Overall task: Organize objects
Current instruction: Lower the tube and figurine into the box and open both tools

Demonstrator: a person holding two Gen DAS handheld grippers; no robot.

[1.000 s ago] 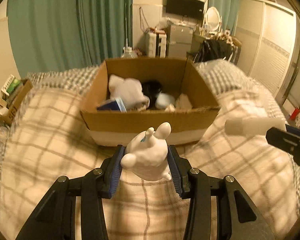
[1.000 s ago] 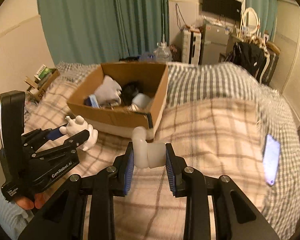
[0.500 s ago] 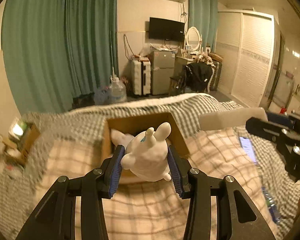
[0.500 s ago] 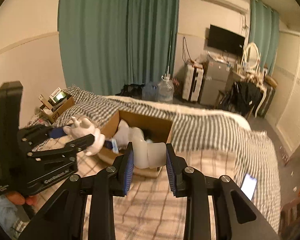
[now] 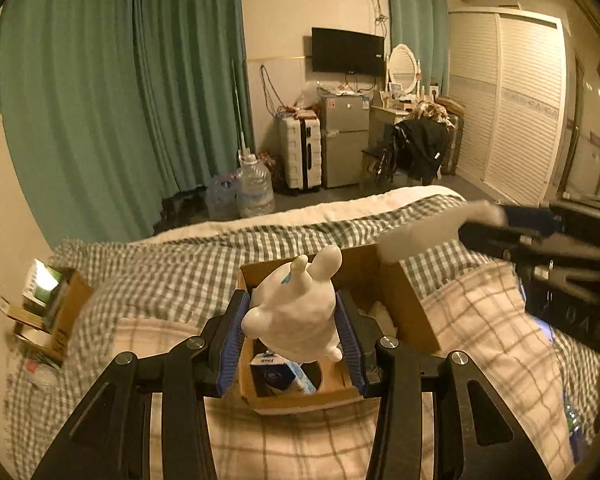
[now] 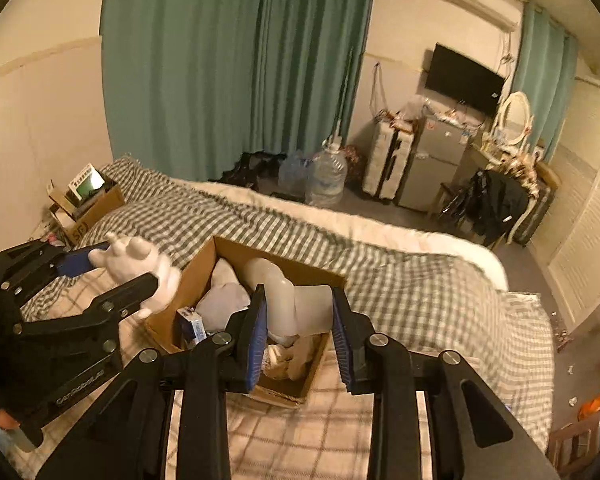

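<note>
Here each hand-held gripper (image 5: 291, 330) (image 6: 300, 326) clamps a toy (image 5: 296, 320) (image 6: 300, 308).

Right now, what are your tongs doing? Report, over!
Left tongs shut on white bunny toy. Right tongs shut on white bent tube. Both above the open cardboard box on the bed. Nothing in the way.

Pretty dim, warm yellowish indoor light, seemingly from overhead. Heavy fisheye bend with black corners all around. Around the cardboard box (image 5: 412, 312) the checked bedding smears with motion blur, and to its right the other gripper (image 5: 496, 224) and its pale load are blurred too.
</note>
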